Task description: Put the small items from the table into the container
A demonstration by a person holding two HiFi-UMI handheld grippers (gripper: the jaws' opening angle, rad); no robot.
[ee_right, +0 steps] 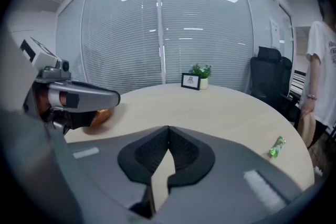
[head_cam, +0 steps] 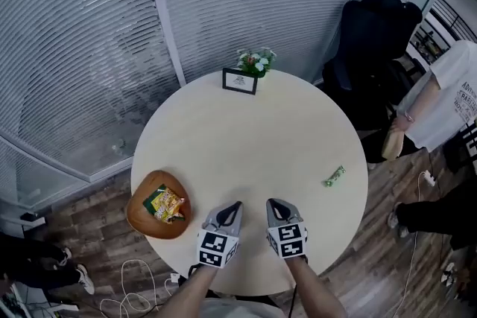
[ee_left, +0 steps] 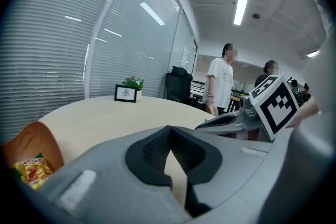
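Right now I am holding the left gripper (head_cam: 237,203) and the right gripper (head_cam: 272,202) side by side over the near edge of the round table (head_cam: 246,138), both clenched on nothing. Off to the right the green candy (head_cam: 335,176) is lying flat near the rim, its long axis running diagonally, near-left to far-right. At the left edge the wooden bowl (head_cam: 140,223) is holding a yellow snack packet (head_cam: 165,203). A picture frame (head_cam: 239,80) and small plant (head_cam: 256,61) are standing at the far side.
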